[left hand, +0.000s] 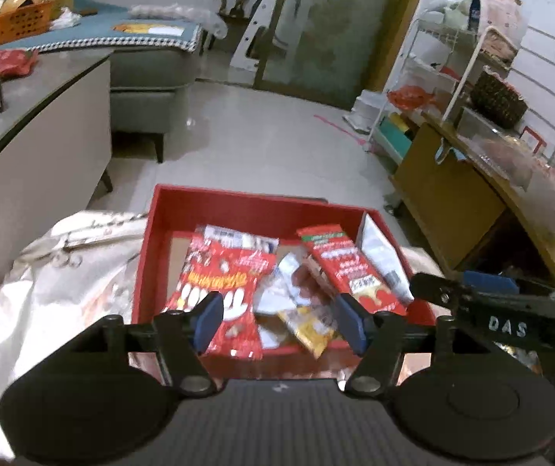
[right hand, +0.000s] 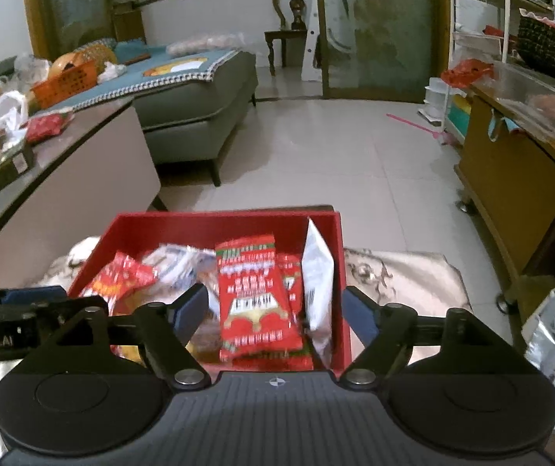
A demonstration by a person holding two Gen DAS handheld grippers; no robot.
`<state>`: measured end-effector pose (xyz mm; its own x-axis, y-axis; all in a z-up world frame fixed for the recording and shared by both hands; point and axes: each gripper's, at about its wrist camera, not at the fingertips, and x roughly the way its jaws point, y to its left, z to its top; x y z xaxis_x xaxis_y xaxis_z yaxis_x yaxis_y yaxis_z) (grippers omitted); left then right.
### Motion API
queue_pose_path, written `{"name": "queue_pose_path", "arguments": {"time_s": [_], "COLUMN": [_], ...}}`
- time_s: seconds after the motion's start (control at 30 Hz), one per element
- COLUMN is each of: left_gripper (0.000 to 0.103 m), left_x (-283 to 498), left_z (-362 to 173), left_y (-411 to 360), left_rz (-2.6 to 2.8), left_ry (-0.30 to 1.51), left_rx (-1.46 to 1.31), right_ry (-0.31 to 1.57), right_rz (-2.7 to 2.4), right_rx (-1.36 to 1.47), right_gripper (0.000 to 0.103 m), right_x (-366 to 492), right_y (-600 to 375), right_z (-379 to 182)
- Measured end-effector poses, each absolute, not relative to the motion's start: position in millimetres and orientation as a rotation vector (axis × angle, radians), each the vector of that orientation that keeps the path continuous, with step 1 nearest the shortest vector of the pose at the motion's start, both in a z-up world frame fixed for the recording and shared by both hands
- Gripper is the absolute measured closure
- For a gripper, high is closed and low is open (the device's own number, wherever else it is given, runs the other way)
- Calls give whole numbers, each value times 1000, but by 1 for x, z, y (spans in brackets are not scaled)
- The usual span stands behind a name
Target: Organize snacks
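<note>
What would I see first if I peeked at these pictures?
The bright red box in the middle, stuffed with snack packets, grabs the eye first. A big red packet stands up near its right side, with a white pouch leaning on the right wall. Both grippers, left gripper and right gripper, hover over it with fingers spread and holding nothing.

We see a red box [right hand: 326, 268] with smooth, matt walls, holding glossy plastic snack packets [right hand: 256, 299] and a shiny white pouch [right hand: 316, 287]. Under it lies pale, satiny cloth [left hand: 44, 291]. The floor tiles [right hand: 316, 155] gleam; at right stands a matt wooden cabinet [right hand: 510, 194].
</note>
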<state>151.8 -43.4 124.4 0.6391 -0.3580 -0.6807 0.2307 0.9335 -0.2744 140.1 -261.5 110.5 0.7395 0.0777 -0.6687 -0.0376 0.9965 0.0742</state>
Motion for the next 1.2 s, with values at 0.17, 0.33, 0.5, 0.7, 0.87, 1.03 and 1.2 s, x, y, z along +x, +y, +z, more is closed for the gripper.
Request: {"name": "queue_pose_path", "arguments": {"time_s": [0.17,0.33,0.5,0.7,0.87,1.03,1.2], "left_gripper": [37,33,32,32,32,32,26], "left_x": [139,126,115,93,74,60,45], "left_z": [124,125,121,115,114,112,107], "left_y": [-40,-38,-36,-37,-34,-30,-29], "left_rz": [-324,-325,-317,-311,-316,-305,-283], "left_ry": [828,832,858,883,883,884,900], "left_rx": [-164,-162,-158,-133,-140,-144,-129], "right_ry": [756,755,756,769,775,791,798], "right_rz": [70,79,82,78,62,52,52], "right_rx": [39,34,28,28,38,43,42], "right_gripper": [22,21,20,15,15,15,15], "right_x": [127,112,95,74,57,41,27], "right_y": [-253,-248,-244,-242,-242,-243,-241], "right_z": [109,113,114,113,112,109,108]}}
